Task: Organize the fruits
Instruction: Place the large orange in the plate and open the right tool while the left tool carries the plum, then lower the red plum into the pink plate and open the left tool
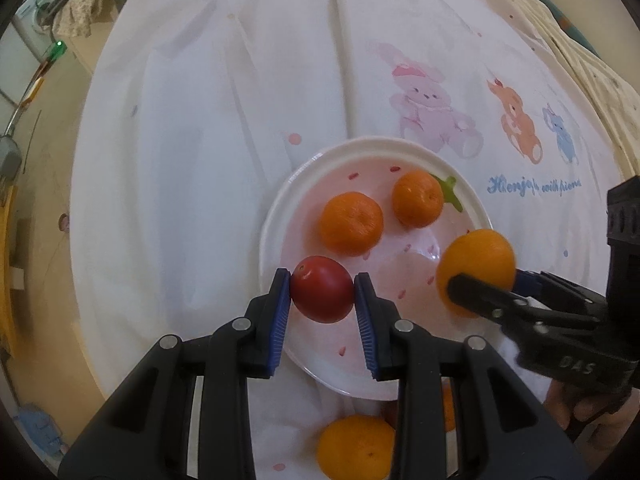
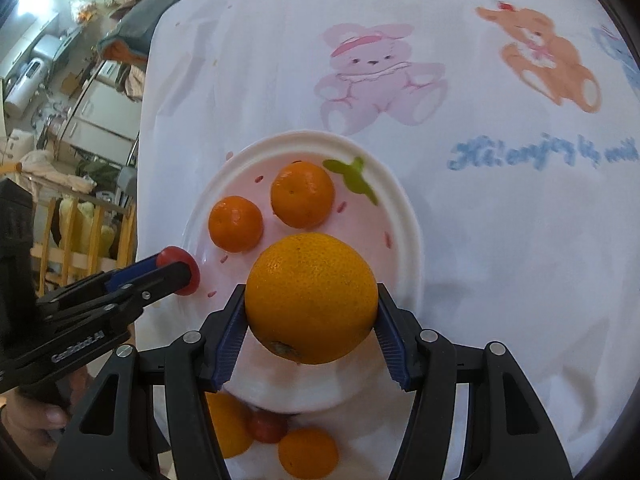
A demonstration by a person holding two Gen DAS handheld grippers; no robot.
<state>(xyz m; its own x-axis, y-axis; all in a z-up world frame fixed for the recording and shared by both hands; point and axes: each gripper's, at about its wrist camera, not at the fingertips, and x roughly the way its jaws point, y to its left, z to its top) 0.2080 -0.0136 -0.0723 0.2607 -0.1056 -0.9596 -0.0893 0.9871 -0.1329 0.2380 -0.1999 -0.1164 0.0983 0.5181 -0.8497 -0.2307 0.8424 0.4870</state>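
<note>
White bear-print cloth (image 1: pixel 240 120) covers the counter beneath a plate (image 1: pixel 360 146) holding two tangerines. Left gripper (image 1: pixel 322 294) jaws clamp a smooth, likely bruisable red fruit (image 1: pixel 322 290) over the rim; right gripper (image 2: pixel 312 312) jaws squeeze a heavier, firm orange (image 2: pixel 311 296) at its widest.

A lived-in family home: a table draped in a white cloth (image 2: pixel 480 240) printed with cartoon teddy bears (image 2: pixel 376 76), a wooden baby cot (image 2: pixel 80 236) standing beside it, clothes heaped over furniture (image 2: pixel 132 48) behind, a washing machine (image 1: pixel 34 16) at the room's edge, and a white strawberry-patterned plate (image 1: pixel 276 216) holding fruit.
</note>
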